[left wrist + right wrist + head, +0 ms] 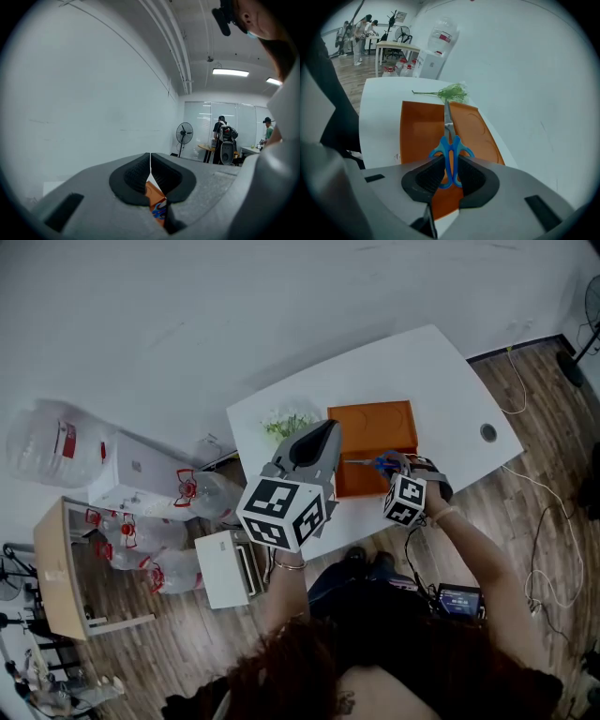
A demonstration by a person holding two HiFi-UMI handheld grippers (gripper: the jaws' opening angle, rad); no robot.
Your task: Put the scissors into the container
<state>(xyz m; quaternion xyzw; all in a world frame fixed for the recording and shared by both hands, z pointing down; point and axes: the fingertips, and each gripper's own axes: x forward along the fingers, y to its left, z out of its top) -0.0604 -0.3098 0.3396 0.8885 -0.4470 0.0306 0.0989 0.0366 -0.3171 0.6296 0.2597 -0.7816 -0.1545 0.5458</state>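
Pinching the blue handles of the scissors [450,143], the right gripper [449,174] holds them over the orange container [417,136] — blades pointing forward toward a green sprig [452,92] on the white table [377,122]. The left gripper [150,164] — jaws pressed together, nothing between them — is held level over the table's near edge.

Container [370,427] sits on the table [450,390], reaching its near edge; plant sprig [289,423] lies just left, toward the left edge; scissors [448,126] hang over the container.
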